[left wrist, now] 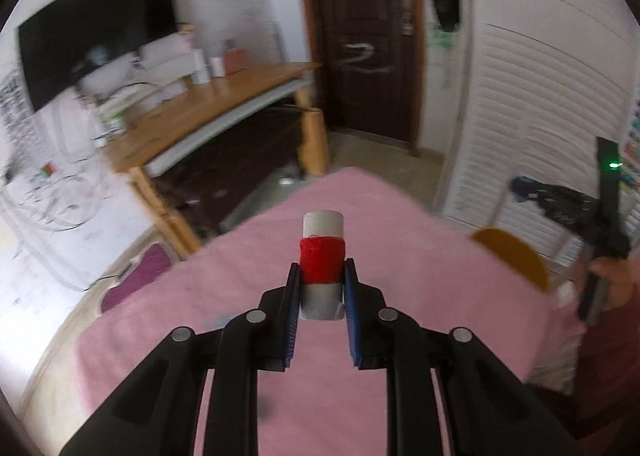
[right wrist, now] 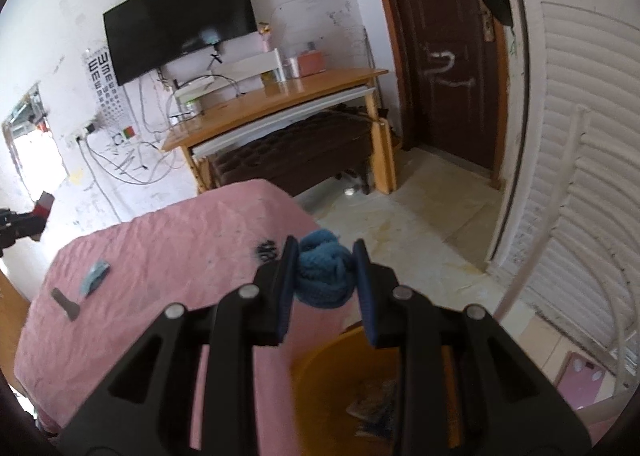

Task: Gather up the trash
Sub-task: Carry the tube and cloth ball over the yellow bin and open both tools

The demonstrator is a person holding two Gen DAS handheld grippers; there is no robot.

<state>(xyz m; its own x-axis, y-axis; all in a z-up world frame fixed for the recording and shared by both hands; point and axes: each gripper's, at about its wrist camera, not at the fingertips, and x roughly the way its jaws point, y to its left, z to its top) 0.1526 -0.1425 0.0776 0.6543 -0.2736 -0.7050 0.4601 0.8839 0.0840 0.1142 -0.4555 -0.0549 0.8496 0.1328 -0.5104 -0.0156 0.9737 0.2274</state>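
Thread, red, is wound round the middle of a pale grey spool (left wrist: 322, 270), whose bare ends show above and below the winding. The left gripper (left wrist: 322, 276) is closed to a narrow gap on this spool, its blue pads pressing the red band from either side, and the spool stands upright between the fingertips, above the pink bedspread (left wrist: 420, 256). In the right wrist view, the right gripper (right wrist: 325, 274) is likewise drawn in, clamped on a bundle of blue knitted fabric (right wrist: 322, 276) that bulges out between and beyond its pads. Directly below it, near the camera, sits a yellow bin (right wrist: 320, 368) with some scraps of paper at its bottom, just beside the bed's right edge. Farther left on the bedspread lie a small blue-grey wrapper (right wrist: 94, 276) and a dark flat scrap (right wrist: 66, 302), well apart from both grippers. Beyond the bed stand a wooden desk (right wrist: 276, 100), a wall-mounted television (right wrist: 180, 36) and a dark brown door (right wrist: 448, 56).
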